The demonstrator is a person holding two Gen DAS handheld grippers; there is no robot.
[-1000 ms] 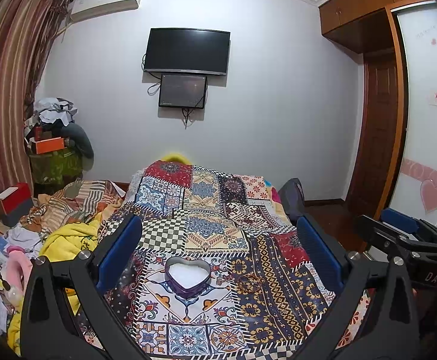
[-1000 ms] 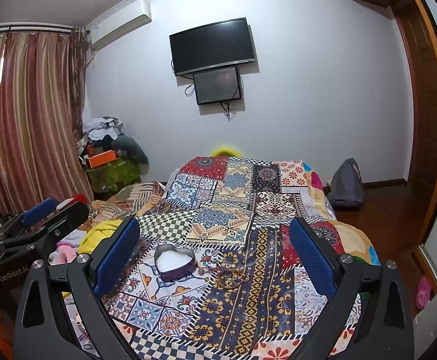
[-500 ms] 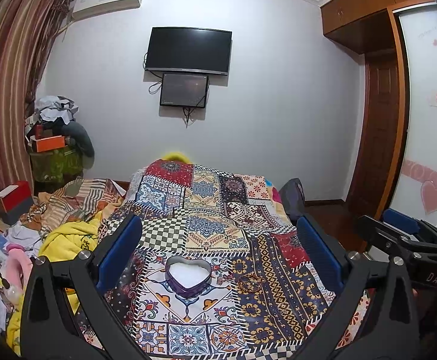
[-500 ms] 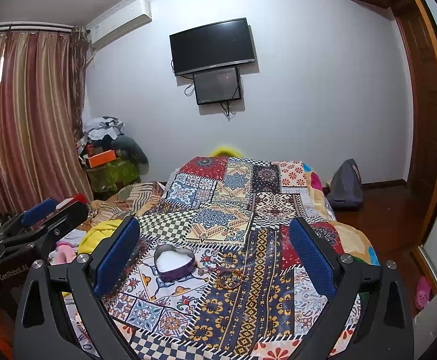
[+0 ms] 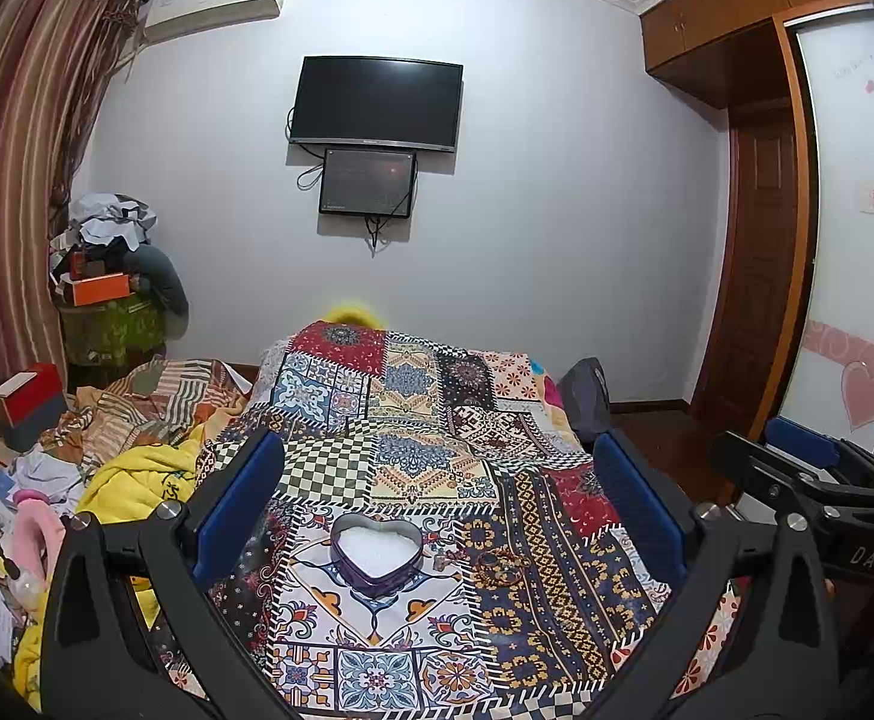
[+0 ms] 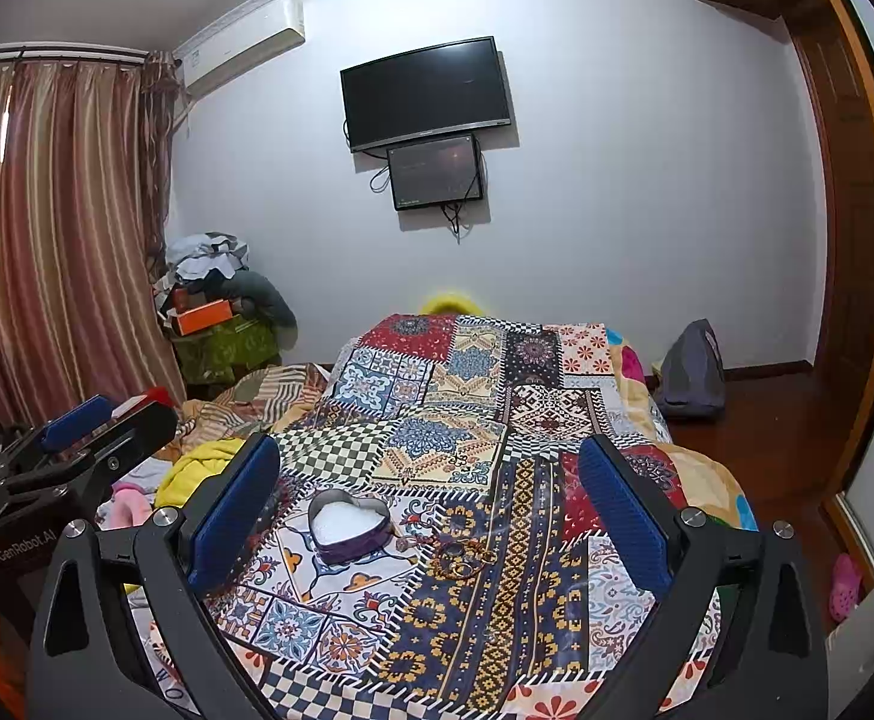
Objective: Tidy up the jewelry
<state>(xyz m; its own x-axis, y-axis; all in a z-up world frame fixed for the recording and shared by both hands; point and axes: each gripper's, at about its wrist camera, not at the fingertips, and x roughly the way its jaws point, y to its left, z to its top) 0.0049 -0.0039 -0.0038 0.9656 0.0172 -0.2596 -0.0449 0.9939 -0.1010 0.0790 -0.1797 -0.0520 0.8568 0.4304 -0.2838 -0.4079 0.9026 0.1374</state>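
A heart-shaped box (image 5: pixel 376 557) sits open on the patchwork bedspread (image 5: pixel 413 456), lidless, its point turned toward the near edge of the bed. Its outer wall is purple with a metallic rim, and the inside is lined white. It rests flat on a pale panel of the spread with blue and orange motifs.

Just beside the box, on its right and apart from it, lies a small heap of jewelry (image 5: pixel 497 563) on a dark blue and gold patterned strip. It looks like a few gold-toned rings or bangles tangled with a thin chain, though the pieces are too small to separate clearly.
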